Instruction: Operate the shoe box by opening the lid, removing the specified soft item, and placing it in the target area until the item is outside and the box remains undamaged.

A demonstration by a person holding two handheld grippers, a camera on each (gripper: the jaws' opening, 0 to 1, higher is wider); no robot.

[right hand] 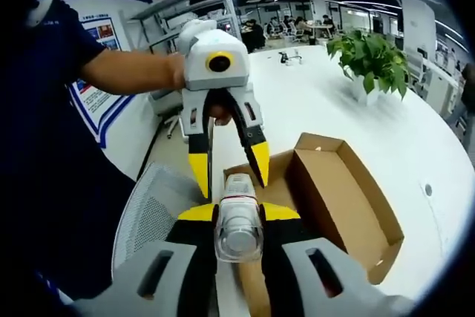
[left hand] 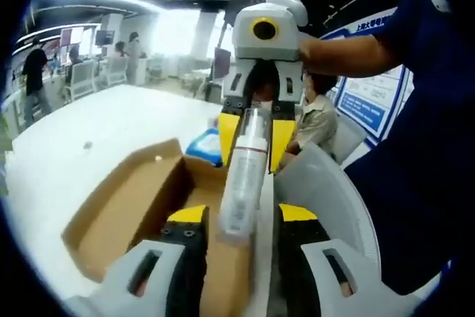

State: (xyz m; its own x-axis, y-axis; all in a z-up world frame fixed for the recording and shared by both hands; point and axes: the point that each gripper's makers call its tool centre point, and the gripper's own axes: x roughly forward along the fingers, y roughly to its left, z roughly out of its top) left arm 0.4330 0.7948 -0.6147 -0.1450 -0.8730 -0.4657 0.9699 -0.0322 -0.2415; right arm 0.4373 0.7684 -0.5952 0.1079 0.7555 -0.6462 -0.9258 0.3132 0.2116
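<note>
Pinching clear bottle (right hand: pixel 239 226) between yellow-tipped jaws: right gripper (right hand: pixel 239 217), above open shoe box (right hand: pixel 349 191). Left gripper (right hand: pixel 226 165) facing it, jaws spread around bottle's far end, not touching. Box near edge of white table (right hand: pixel 371 131). Potted plant (right hand: pixel 371 61) toward table's far side.

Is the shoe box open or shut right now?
Open. The shoe box shows its bare cardboard inside with no lid over it, while the right gripper holds a clear bottle above.
</note>
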